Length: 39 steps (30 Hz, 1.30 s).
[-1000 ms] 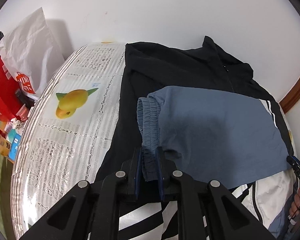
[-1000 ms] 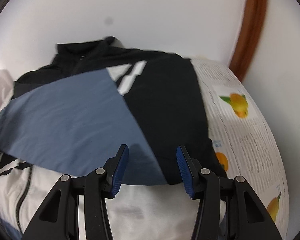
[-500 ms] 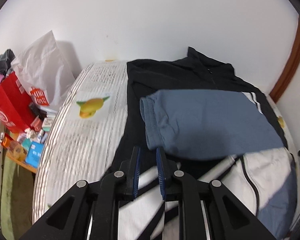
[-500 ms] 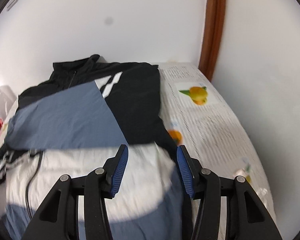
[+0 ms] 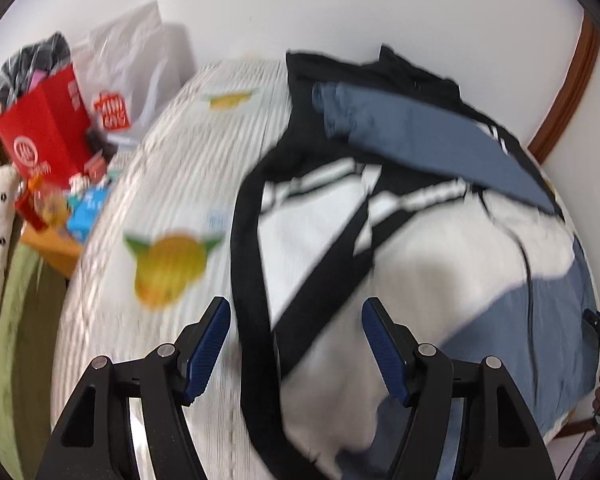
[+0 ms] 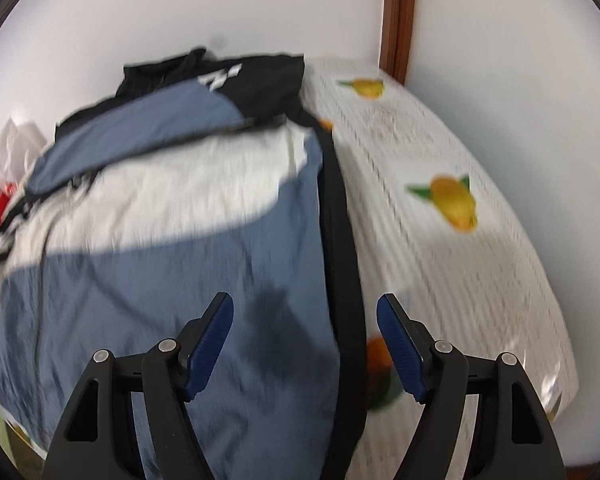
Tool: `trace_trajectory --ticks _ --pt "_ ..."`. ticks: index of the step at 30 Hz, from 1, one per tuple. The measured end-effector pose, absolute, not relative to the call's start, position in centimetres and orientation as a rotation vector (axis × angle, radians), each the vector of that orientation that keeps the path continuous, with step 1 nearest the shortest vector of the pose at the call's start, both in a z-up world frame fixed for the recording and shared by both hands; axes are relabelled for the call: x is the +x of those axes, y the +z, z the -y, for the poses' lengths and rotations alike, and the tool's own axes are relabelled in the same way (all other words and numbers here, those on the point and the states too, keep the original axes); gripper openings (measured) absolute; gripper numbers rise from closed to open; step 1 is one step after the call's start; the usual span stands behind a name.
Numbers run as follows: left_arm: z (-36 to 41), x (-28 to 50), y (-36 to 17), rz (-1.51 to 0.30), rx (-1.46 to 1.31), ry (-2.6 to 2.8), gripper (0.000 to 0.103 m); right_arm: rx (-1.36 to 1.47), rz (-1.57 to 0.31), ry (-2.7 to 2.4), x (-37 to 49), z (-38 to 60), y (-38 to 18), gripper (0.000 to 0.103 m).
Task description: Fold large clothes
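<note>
Jacket (image 5: 400,264) spread on bed, filling centre and right of left wrist view; black, white and slate-blue panels, blue sleeve (image 5: 420,136) folded across upper part near black collar. Same jacket (image 6: 160,240) filling left and centre of right wrist view, black hem strip running down centre. Left gripper (image 5: 296,344) at bottom centre, jaws released and just been opening, nothing pinched; black hem below the gap. Right gripper (image 6: 304,344) at bottom centre, jaws released, also just been opening, over blue panel and hem, nothing grasped. Bedsheet (image 5: 164,208) white, striped, with yellow fruit prints. Red bag (image 5: 44,136) and white plastic bag (image 5: 128,68) upper left. Both views motion-blurred.
</note>
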<state>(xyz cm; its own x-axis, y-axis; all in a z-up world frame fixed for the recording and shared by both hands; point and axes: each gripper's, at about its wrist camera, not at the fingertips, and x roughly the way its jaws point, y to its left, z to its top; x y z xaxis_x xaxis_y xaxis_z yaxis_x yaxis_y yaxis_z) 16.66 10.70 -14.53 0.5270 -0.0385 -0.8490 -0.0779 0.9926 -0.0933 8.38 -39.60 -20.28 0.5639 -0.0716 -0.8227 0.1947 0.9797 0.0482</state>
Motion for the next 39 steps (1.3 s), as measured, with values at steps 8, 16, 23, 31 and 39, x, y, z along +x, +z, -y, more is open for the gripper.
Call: trace_trajectory --ticks 8,16,23,31,39 --pt "-10.1 13.0 -16.7 -1.03 -0.111 0.015 0.066 0.164 -0.932 -0.219 5.9 39.3 -22.3 0.065" --pt "-8.1 11.1 -17.1 -0.988 -0.049 0.015 0.066 0.145 -0.887 -0.217 4.5 38.4 -22.2 0.035" --pt "-7.7 10.0 -16.7 -0.972 -0.059 0.008 0.028 0.134 -0.882 -0.187 3.9 37.3 -21.7 0.006" --pt "-8.6 8.1 -13.8 -0.882 -0.104 -0.03 0.012 0.146 -0.801 -0.11 1.6 37.0 -17.7 0.004" --pt "-10.1 7.2 -7.2 -0.702 -0.171 -0.08 0.01 0.217 -0.627 -0.043 0.2 37.6 -11.2 0.004"
